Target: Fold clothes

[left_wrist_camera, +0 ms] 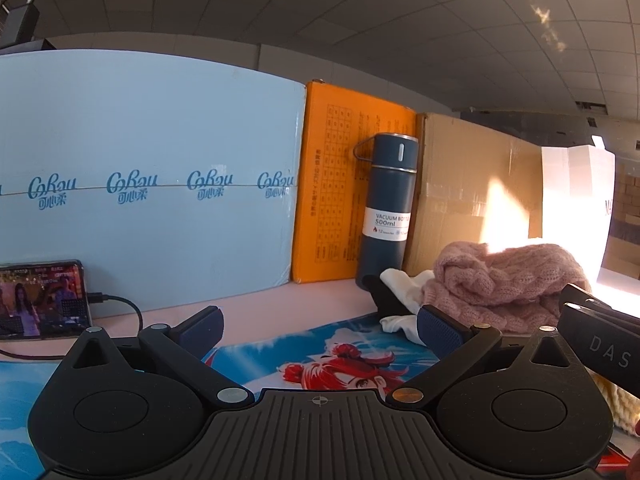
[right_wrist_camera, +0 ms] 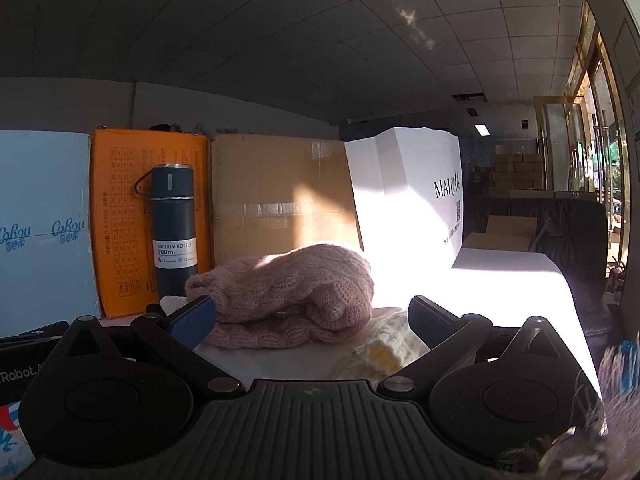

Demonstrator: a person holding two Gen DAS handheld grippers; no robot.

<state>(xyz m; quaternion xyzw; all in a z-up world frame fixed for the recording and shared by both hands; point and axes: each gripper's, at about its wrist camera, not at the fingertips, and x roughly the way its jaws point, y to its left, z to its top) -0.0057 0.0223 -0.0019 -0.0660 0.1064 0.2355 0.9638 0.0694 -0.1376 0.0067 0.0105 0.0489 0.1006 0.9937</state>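
The left gripper [left_wrist_camera: 318, 330] has its fingers [left_wrist_camera: 200, 326] spread wide and pinching nothing; between them shows a printed mat [left_wrist_camera: 320, 356] with a red-haired cartoon figure, spread flat on the bench [left_wrist_camera: 256, 310]. The right gripper [right_wrist_camera: 312, 320] also has its fingers [right_wrist_camera: 194, 316] spread apart and empty, and in the left wrist view part of its black body shows at the right edge, just beside the left gripper.

Straight ahead of the right gripper lies a pink knitted sweater [right_wrist_camera: 296, 300] — bunched in a loose heap, not laid flat. Its near edge sits between the spread fingers, though whether the left-hand fingertip touches the knit cannot be told. A cream knitted garment [right_wrist_camera: 384, 344] lies just in front of it, low between the fingers, partly washed out by strong sunlight. In the left wrist view a white cloth [left_wrist_camera: 404, 284] and something dark lie beside the pink heap, at its left.

Behind the clothes a dark blue vacuum bottle [right_wrist_camera: 174, 232] stands upright against an orange box [right_wrist_camera: 116, 216]. To its left stands a pale blue carton [left_wrist_camera: 152, 176], to its right a brown cardboard box [right_wrist_camera: 276, 196] and then a white paper bag [right_wrist_camera: 412, 196]. At the far left of the bench a phone [left_wrist_camera: 42, 300] leans with its screen lit and a cable [left_wrist_camera: 128, 308] plugged into it.
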